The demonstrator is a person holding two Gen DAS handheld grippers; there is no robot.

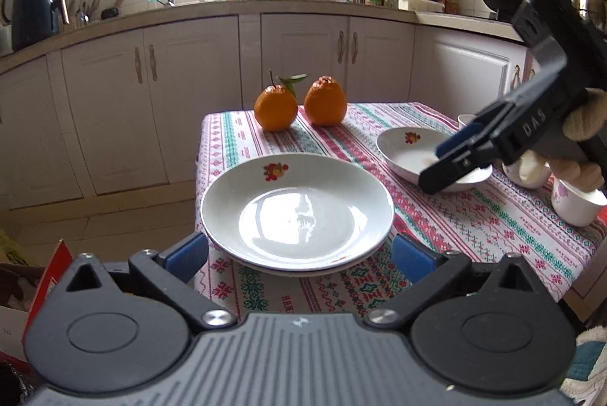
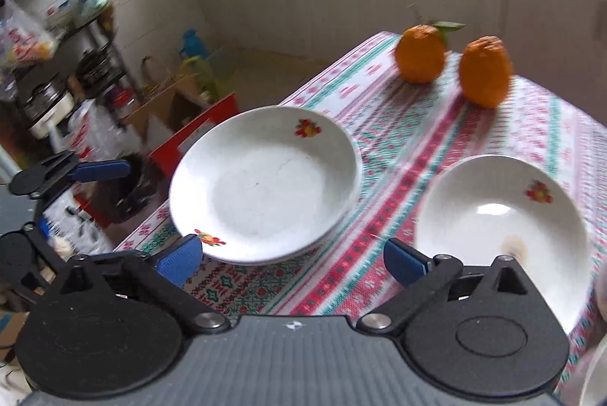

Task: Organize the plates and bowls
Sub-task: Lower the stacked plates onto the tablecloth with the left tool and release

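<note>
A small kitchen with pale cabinets (image 1: 303,65) along the wall and a window above the counter holds a table under a patterned tablecloth (image 1: 474,216) in red, green and white. The left gripper (image 1: 299,254) hangs at the table's near edge with its blue-padded fingers (image 1: 187,256) spread wide and nothing between them; just ahead of them sits a stack of two white plates (image 1: 297,212), the top one painted with a little fruit motif. Farther ahead of it, at the far edge, stand two oranges (image 1: 275,108), one with a leaf on its stem. Off to its right the right gripper (image 2: 292,262), gripped by a gloved hand (image 1: 580,125), also stands spread and empty, tilted down over the cloth (its view is rather blurred). A white bowl (image 2: 500,224) with the same fruit motif lies just ahead and to the right of it, apart from the stacked plates on its left. Beside the gloved hand stands a small white cup (image 1: 576,205).
</note>
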